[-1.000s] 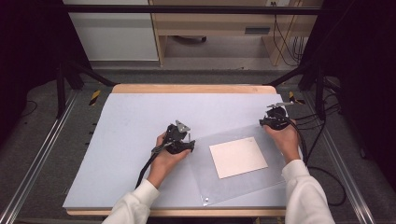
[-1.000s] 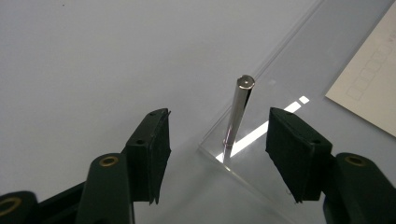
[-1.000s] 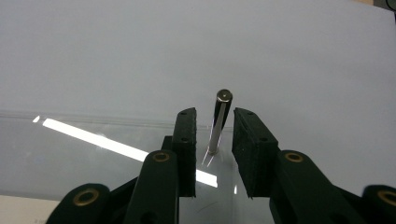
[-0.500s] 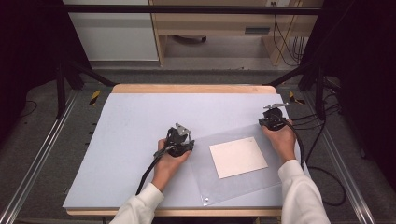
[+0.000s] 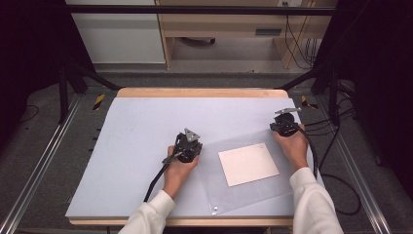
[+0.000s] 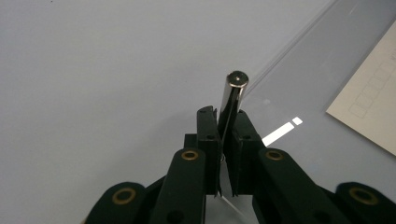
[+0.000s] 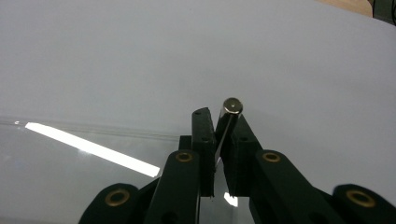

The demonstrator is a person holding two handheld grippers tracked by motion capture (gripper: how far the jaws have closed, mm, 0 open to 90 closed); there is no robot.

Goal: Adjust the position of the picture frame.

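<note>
L claw (image 6: 226, 126) just closed on sheet post (image 6: 233, 95).

Pale grey-blue tabletop (image 5: 141, 126) with a light wood edge (image 5: 199, 92) along the far side. Grey floor (image 5: 39, 180) around it, metal rails (image 5: 34, 178) running along both sides. Black frame struts (image 5: 73, 78) stand at the far corners, a black bar (image 5: 195, 9) overhead. White cabinet (image 5: 117, 39) and wooden shelf unit (image 5: 229, 34) behind. Cables (image 5: 297, 34) hang at back right. Sides dark.
</note>
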